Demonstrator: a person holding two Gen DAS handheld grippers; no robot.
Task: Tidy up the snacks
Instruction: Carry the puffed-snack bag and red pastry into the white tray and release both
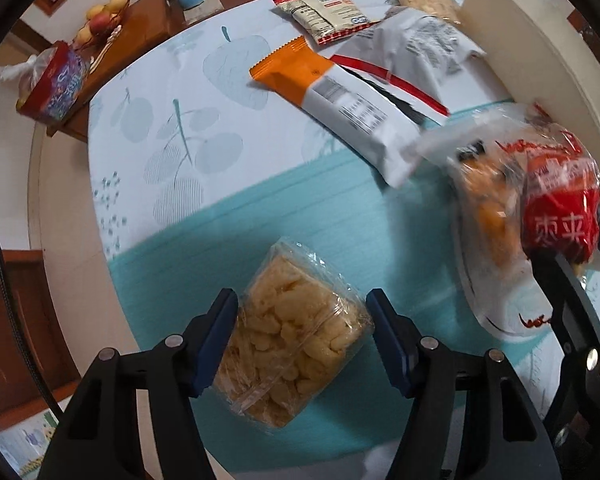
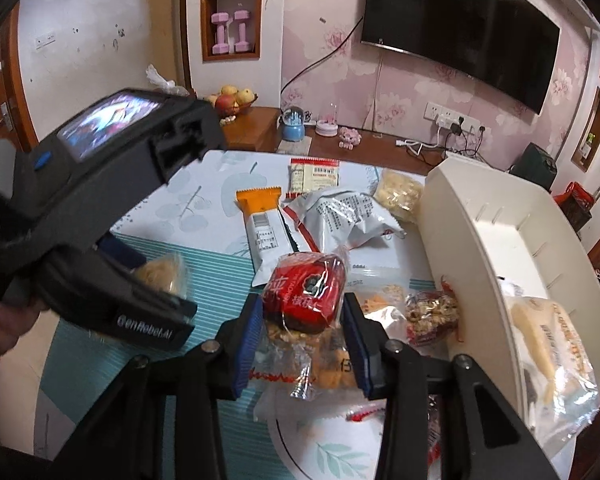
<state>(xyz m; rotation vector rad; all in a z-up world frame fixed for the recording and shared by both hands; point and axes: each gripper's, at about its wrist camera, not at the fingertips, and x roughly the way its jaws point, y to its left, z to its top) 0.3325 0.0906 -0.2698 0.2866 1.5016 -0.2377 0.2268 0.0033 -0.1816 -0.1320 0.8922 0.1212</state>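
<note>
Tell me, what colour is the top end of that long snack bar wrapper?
Orange, above a white lower part on the long snack bar wrapper; the right wrist view shows it best.

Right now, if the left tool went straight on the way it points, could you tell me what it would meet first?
Most likely the clear-wrapped puffed snack lying between the left tool fingers, with the teal mat beneath it.

Glossy, crinkled clear-plastic wrap covers the pale yellow puffed snack block (image 1: 296, 340); the cream plastic bin (image 2: 480, 216) looks smooth and matt.

Red snack pack (image 2: 304, 292) lifted above table; clear-wrapped yellow puffed snack (image 1: 288, 344) flat on teal mat.
</note>
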